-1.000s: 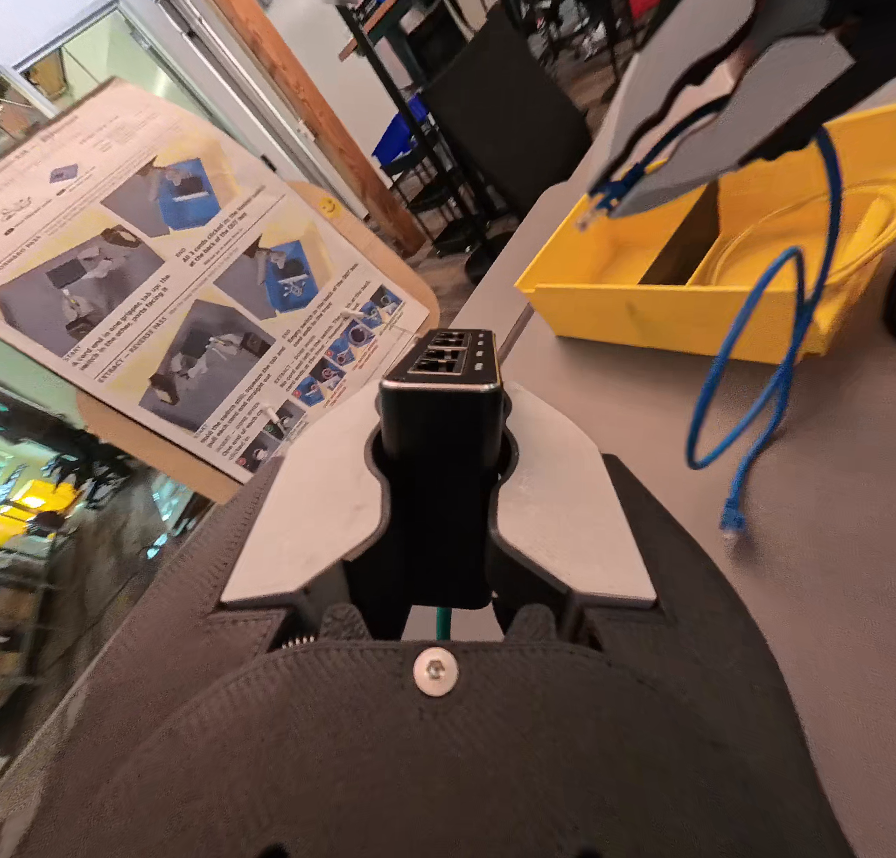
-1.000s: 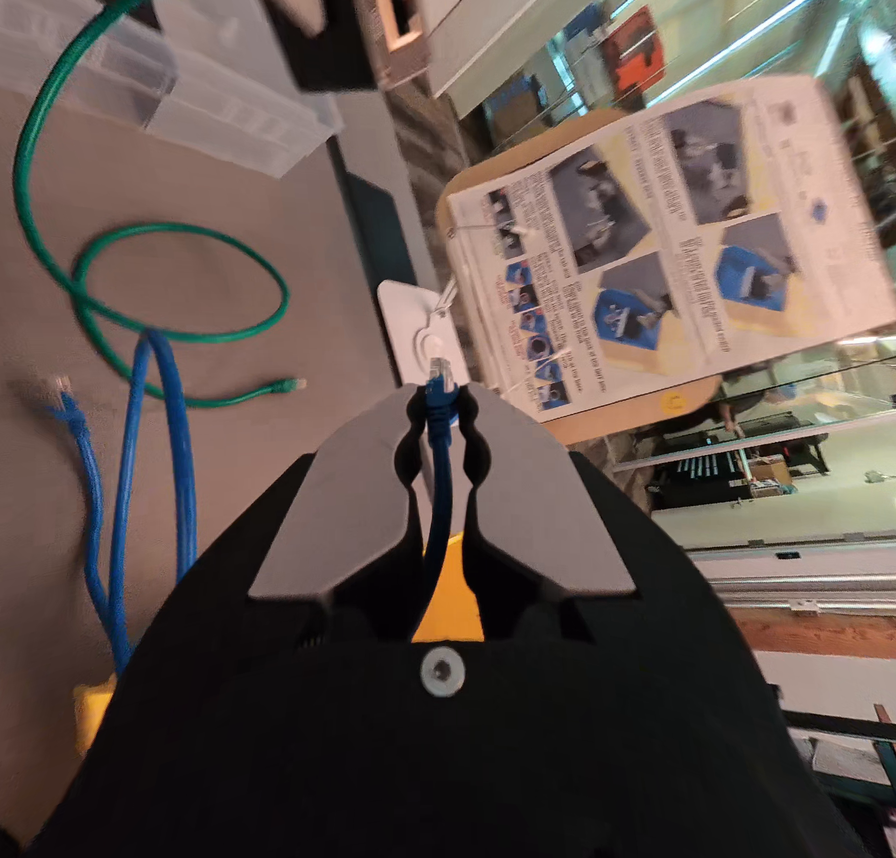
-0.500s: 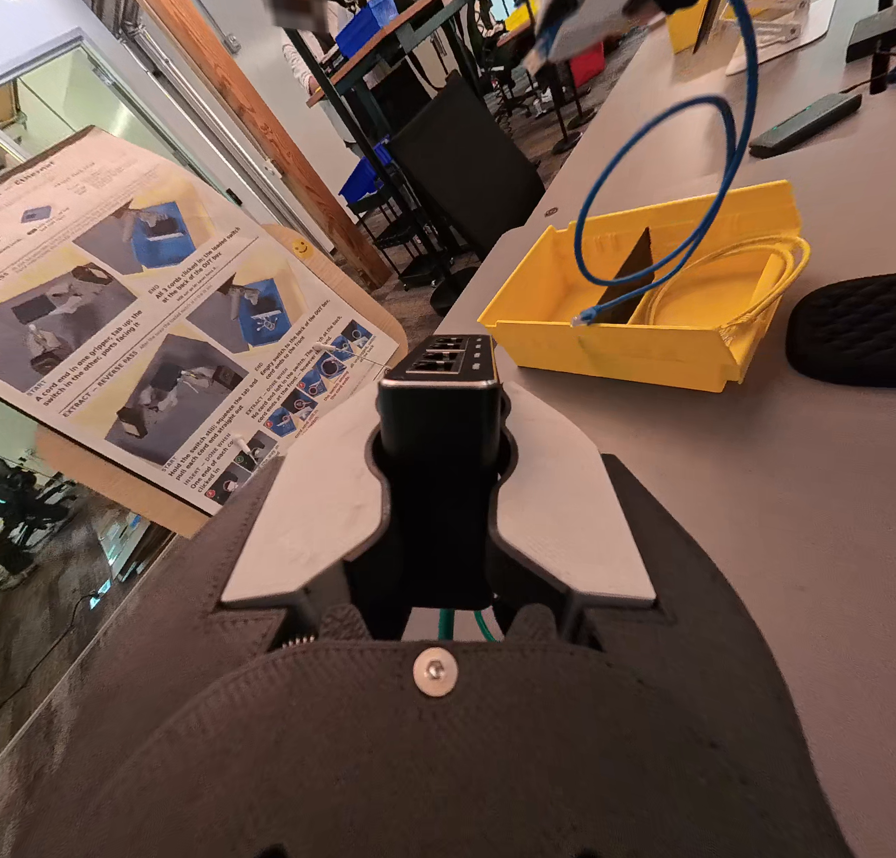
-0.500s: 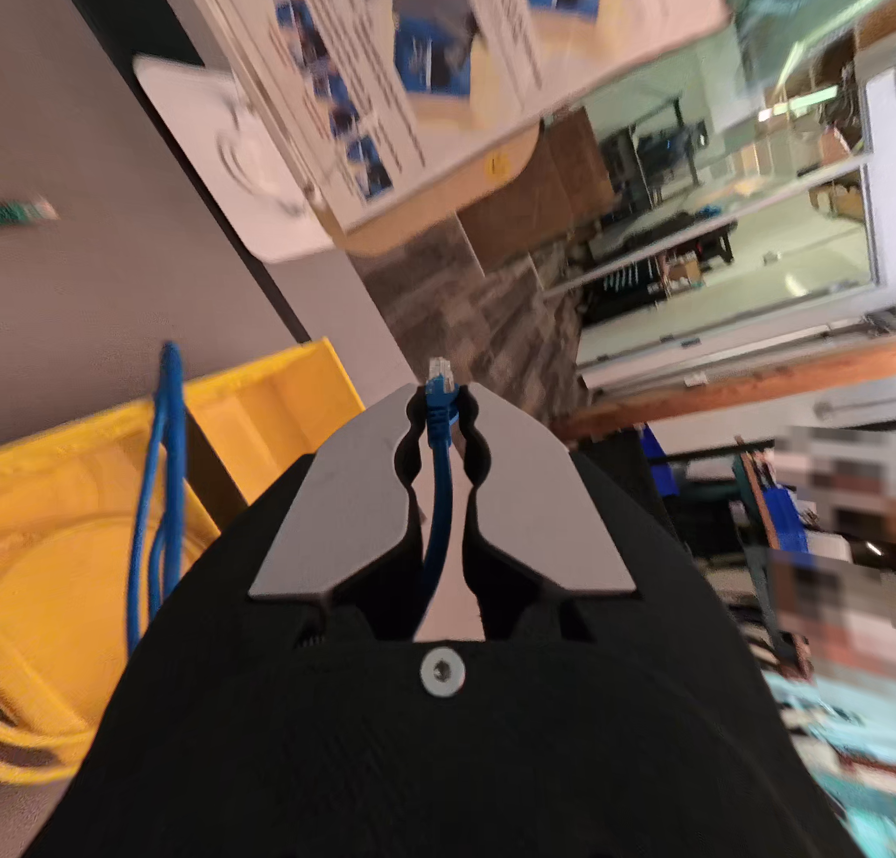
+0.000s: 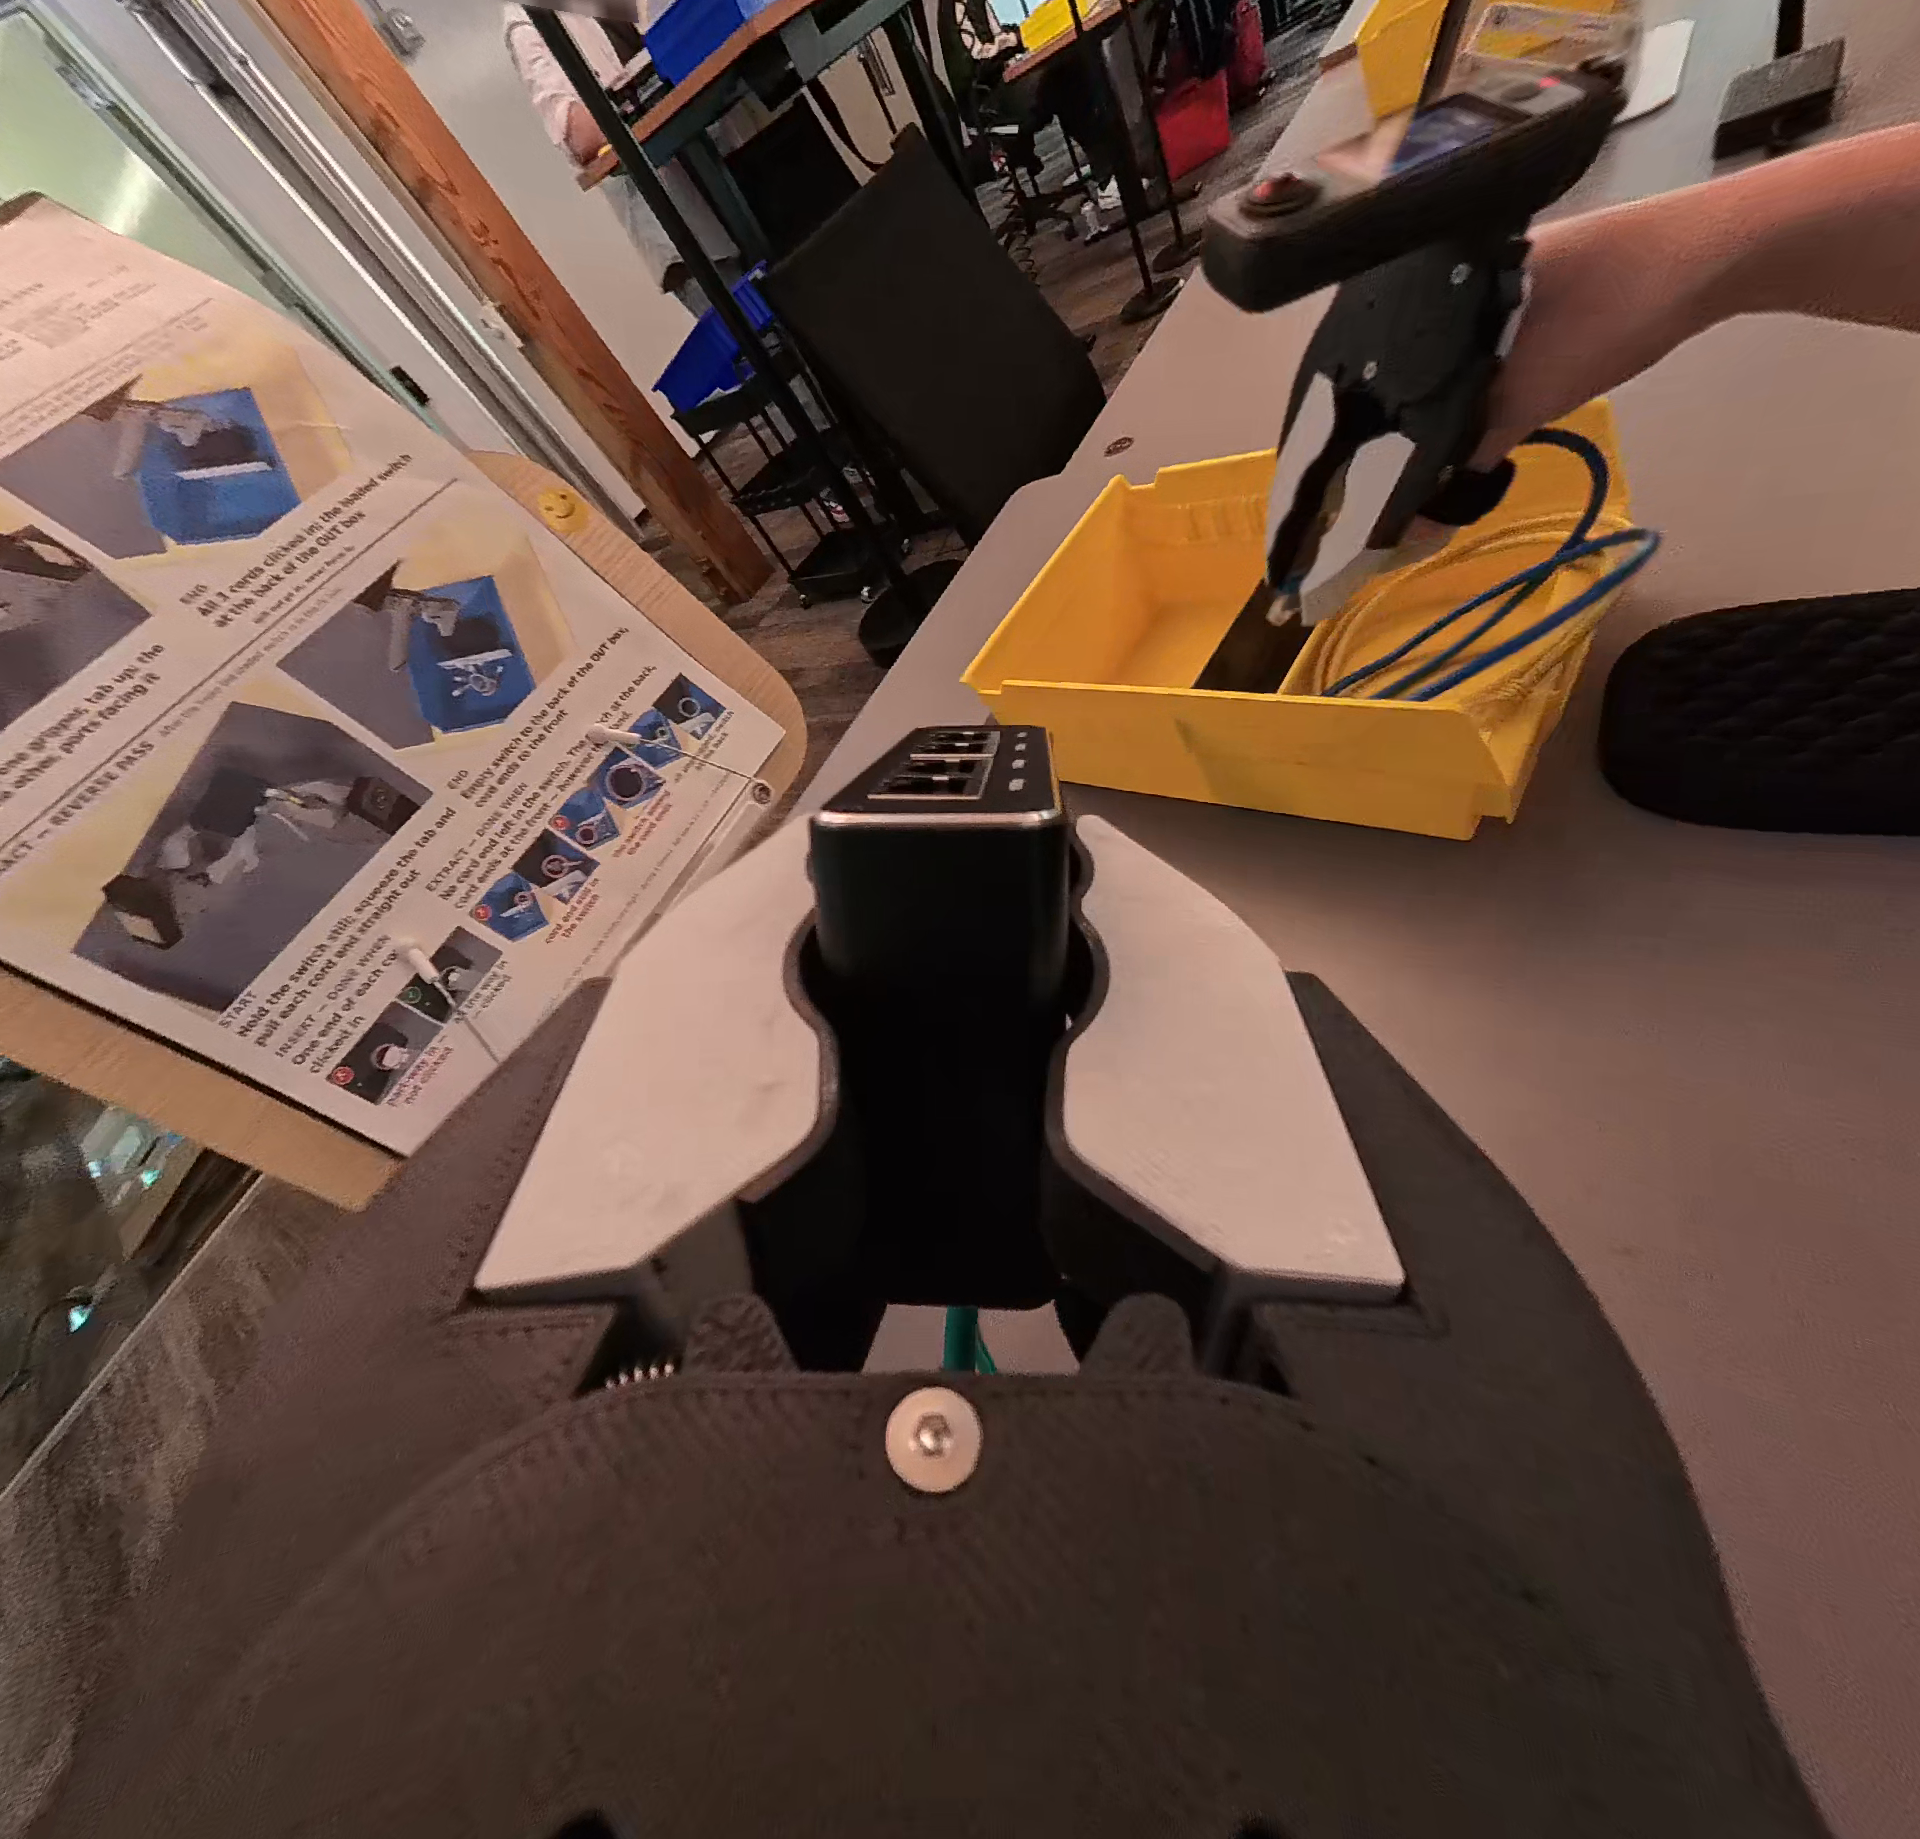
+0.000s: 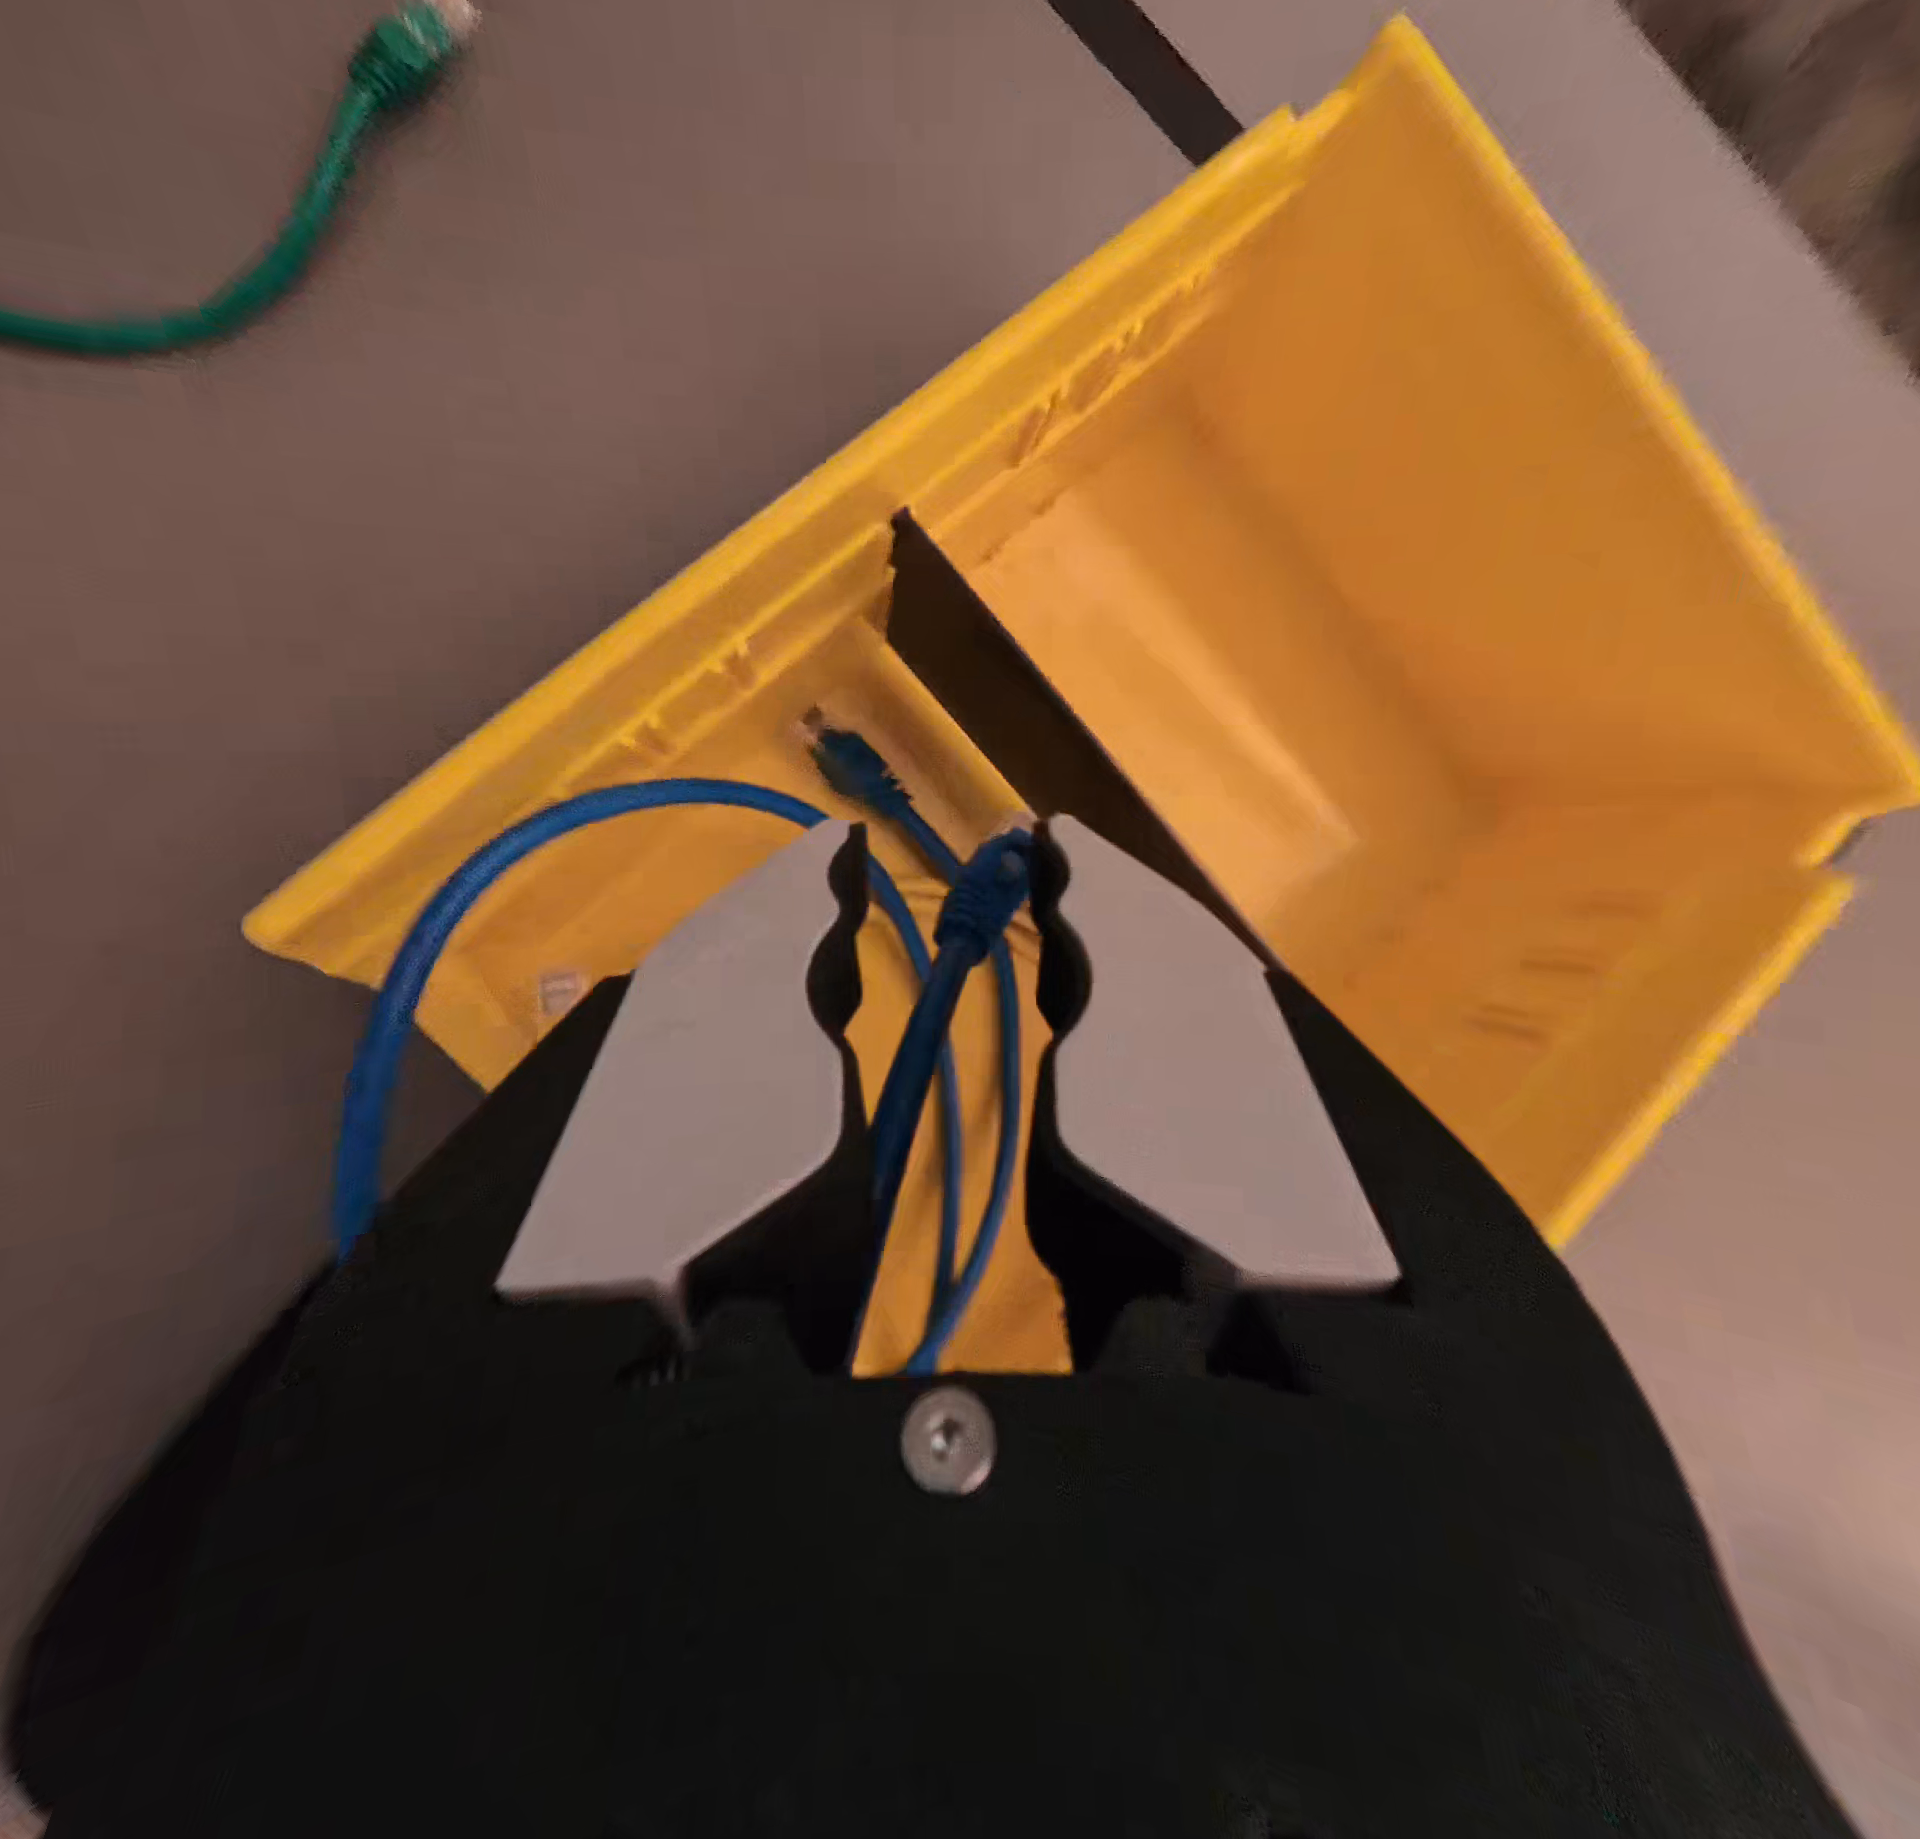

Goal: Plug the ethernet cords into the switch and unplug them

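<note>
Currently your left gripper [image 5: 940, 916] clamped on black switch [image 5: 940, 968]; your right gripper [image 6: 945, 839] spread apart over yellow bin [image 6: 1403, 584], blue cord [image 6: 966, 968] loose between fingers; green cord [image 6: 312, 200] at 11 o'clock on worktop [image 6: 520, 387].

A printed instruction sheet [image 5: 312, 750] covers a wooden board [image 5: 717, 605] at ten o'clock from the switch [image 5: 940, 916]. It carries black captions and small red notes beside photographs. A yellow smiley sticker [image 5: 561, 506] sits on the board at the sheet's one o'clock. In the right wrist view, a small pale label [image 6: 556, 989], too blurred to read, is on the yellow bin [image 6: 1558, 439] wall at nine o'clock.
</note>
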A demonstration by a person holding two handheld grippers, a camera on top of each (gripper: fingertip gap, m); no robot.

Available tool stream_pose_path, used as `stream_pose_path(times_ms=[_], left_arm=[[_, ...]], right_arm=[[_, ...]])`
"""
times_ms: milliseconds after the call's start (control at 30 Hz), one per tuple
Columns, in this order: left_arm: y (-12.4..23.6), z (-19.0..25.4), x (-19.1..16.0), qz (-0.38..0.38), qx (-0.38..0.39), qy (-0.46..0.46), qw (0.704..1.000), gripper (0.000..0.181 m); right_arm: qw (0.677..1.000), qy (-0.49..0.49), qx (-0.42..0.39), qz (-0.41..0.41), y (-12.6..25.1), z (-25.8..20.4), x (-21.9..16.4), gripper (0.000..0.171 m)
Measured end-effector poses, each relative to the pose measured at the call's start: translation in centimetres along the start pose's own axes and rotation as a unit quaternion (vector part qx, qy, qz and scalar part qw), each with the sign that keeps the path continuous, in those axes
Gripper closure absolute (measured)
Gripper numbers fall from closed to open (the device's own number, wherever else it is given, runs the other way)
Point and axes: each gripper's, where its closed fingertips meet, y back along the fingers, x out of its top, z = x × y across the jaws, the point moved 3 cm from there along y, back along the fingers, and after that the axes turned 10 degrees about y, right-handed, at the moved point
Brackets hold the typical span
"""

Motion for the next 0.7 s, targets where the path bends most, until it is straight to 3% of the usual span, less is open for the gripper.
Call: stream_pose_path(times_ms=[167, 267, 400, 533, 600, 700], left_arm=[[-0.8, 0.8, -0.5, -0.015, -0.022, 0.007, 1.0, 0.143], [-1.3, 1.3, -0.7, -0.021, -0.038, 0.013, 0.999, 0.143], [-1.7, 1.9, -0.9, -0.025, -0.052, 0.015, 0.998, 0.144], [-1.8, 2.2, -0.8, -0.021, -0.067, 0.022, 0.997, 0.144], [-1.8, 2.2, -0.8, -0.019, -0.073, 0.028, 0.997, 0.144], [-1.8, 2.3, -0.9, -0.021, -0.078, 0.03, 0.996, 0.145]], right_arm=[[0.982, -0.084, 0.063, 0.157, 2.8, -0.3, 2.3, 0.122], [0.959, -0.134, 0.132, 0.215, 4.9, -1.4, 2.7, 0.122], [0.963, -0.115, 0.136, 0.204, 5.4, -3.2, 0.7, 0.119], [0.971, 0.034, 0.119, 0.203, 5.7, -7.1, -1.9, 0.114], [0.978, 0.082, 0.098, 0.166, 4.9, -8.5, -3.7, 0.114], [0.986, 0.117, 0.072, 0.097, 3.2, -9.3, -5.7, 0.13]])
